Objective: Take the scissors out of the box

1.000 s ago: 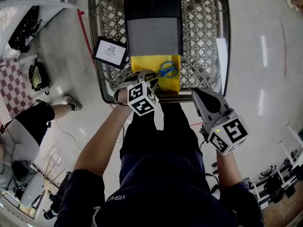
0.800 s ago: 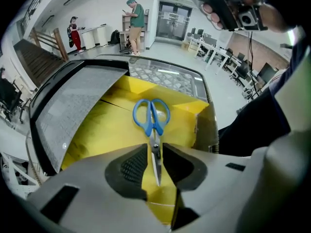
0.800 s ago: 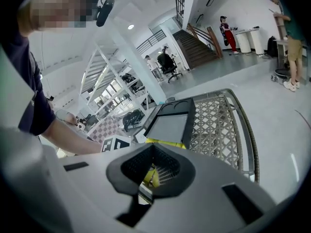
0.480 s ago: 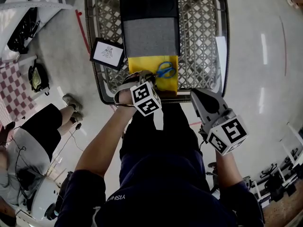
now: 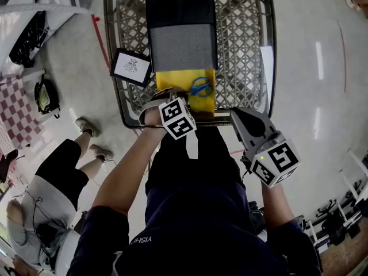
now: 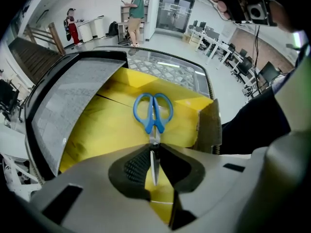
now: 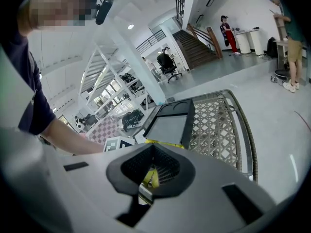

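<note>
Blue-handled scissors (image 5: pixel 201 87) lie in an open yellow box (image 5: pixel 169 79) at the near end of a wire basket (image 5: pixel 244 50). In the left gripper view the scissors (image 6: pixel 153 111) point their blades at me, and the blade runs between the jaws. My left gripper (image 5: pixel 175 92) sits at the box's near edge, and it (image 6: pixel 154 144) looks shut on the scissors just below the pivot. My right gripper (image 5: pixel 237 117) hangs shut and empty at the basket's near right rim, and from it (image 7: pixel 153 147) I look over the basket.
A black and grey box lid (image 5: pixel 183 39) lies in the basket beyond the yellow box. A marker card (image 5: pixel 131 66) hangs on the basket's left rim. A person (image 5: pixel 57 177) walks on the floor at the left. Office furniture and stairs stand far off.
Both grippers have hardly moved. The scissors still lie in the box. The person on the floor at the left has walked toward the near side.
</note>
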The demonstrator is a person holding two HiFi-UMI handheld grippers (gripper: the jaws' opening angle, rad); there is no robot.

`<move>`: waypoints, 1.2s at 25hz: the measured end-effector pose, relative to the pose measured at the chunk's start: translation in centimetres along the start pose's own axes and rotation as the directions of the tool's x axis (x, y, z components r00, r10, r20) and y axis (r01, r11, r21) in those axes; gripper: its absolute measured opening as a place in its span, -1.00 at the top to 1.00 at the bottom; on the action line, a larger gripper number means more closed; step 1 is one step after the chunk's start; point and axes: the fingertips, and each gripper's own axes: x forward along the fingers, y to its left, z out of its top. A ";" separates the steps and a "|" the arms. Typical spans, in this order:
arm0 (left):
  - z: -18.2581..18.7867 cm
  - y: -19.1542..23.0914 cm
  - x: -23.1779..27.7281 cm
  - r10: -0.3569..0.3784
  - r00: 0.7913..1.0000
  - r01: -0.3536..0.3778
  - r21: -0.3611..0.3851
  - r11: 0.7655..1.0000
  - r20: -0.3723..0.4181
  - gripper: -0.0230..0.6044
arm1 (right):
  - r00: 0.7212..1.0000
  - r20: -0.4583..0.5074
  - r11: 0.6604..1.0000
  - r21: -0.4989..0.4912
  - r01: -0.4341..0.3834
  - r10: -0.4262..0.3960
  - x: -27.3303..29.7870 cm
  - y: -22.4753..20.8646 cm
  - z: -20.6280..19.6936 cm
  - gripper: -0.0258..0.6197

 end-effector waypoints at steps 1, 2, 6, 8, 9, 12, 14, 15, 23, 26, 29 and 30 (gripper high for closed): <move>0.1 0.0 -0.1 -0.004 1.000 0.004 -0.005 1.000 0.007 0.69 | 1.000 0.001 1.000 -0.002 0.001 -0.001 0.0 0.1 0.1 0.86; 0.1 -0.1 -0.3 -0.010 1.000 0.010 -0.013 1.000 0.017 0.69 | 1.000 0.002 1.000 -0.004 0.002 -0.002 -0.1 0.2 0.3 0.86; 0.5 -0.1 -1.8 -0.010 0.997 0.013 -0.038 0.999 0.072 0.70 | 1.000 0.012 1.000 -0.012 0.004 -0.004 0.0 0.7 1.0 0.86; 0.7 0.1 -2.9 -0.003 0.995 0.009 -0.052 0.999 0.105 0.70 | 1.000 0.020 1.000 -0.016 0.006 -0.005 0.0 1.1 1.4 0.86; 0.8 0.2 -3.6 0.000 0.993 0.007 -0.059 0.998 0.121 0.70 | 1.000 0.024 1.000 -0.019 0.007 -0.006 0.0 1.2 1.6 0.86; 1.1 0.7 -5.6 0.019 0.985 -0.005 -0.081 0.997 0.172 0.70 | 0.999 0.040 0.999 -0.036 0.006 -0.004 0.2 1.9 2.3 0.86; 1.4 1.2 -7.2 0.036 0.978 -0.016 -0.095 0.995 0.207 0.70 | 0.999 0.052 0.999 -0.048 0.006 -0.003 0.3 2.3 2.8 0.86; 1.6 1.5 -8.1 0.043 0.974 -0.021 -0.102 0.995 0.224 0.70 | 0.998 0.058 0.999 -0.052 0.007 -0.004 0.4 2.5 3.1 0.86; 3.1 3.7 -15.3 0.106 0.931 -0.051 -0.163 0.985 0.350 0.70 | 0.994 0.110 0.994 -0.108 0.025 -0.013 0.1 4.9 6.7 0.86; 3.6 4.4 -17.6 0.128 0.910 -0.057 -0.186 0.981 0.395 0.70 | 0.991 0.129 0.992 -0.123 0.031 -0.015 0.0 5.7 7.7 0.86; 4.3 4.8 -20.0 0.145 0.885 -0.056 -0.209 0.976 0.442 0.70 | 0.989 0.146 0.989 -0.145 0.038 -0.016 -0.2 6.5 8.9 0.86; 4.5 4.9 -20.8 0.152 0.876 -0.056 -0.216 0.975 0.457 0.70 | 0.988 0.152 0.988 -0.152 0.040 -0.016 -0.3 6.7 9.3 0.86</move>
